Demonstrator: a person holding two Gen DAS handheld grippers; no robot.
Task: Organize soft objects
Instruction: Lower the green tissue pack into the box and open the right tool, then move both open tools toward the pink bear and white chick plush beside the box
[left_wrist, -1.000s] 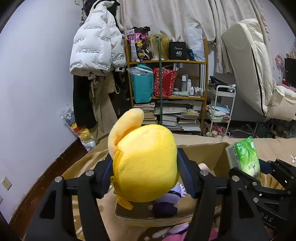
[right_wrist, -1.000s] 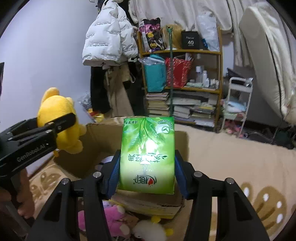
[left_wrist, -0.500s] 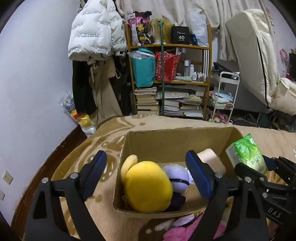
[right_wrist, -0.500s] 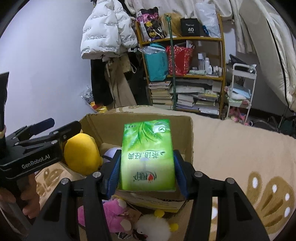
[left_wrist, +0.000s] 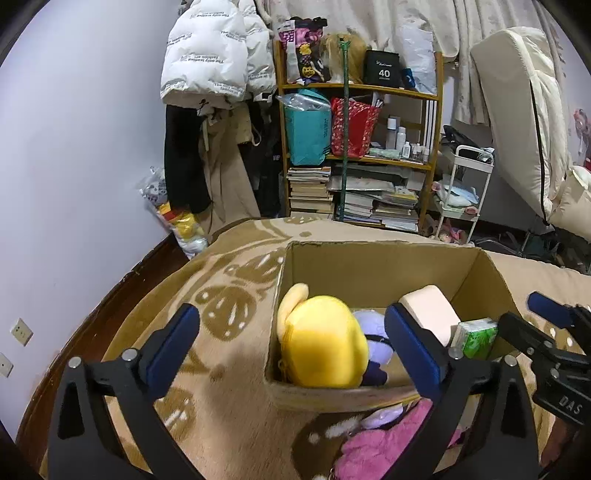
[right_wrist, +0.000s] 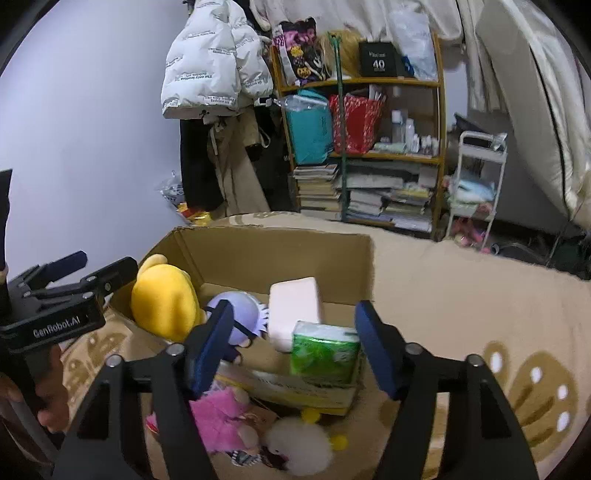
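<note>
Both grippers empty — green tissue pack in cardboard box

Left tool: clamped on the yellow plush 1.0 s ago, released it by 0.5 s ago; now its jaws stand wide apart and the plush lies in the cardboard box against the near-left wall. Right tool: gripped the green tissue pack through 0.5 s ago; now spread, empty. Pack now stands inside the box at its near wall, just beside the pale pink block.
</note>
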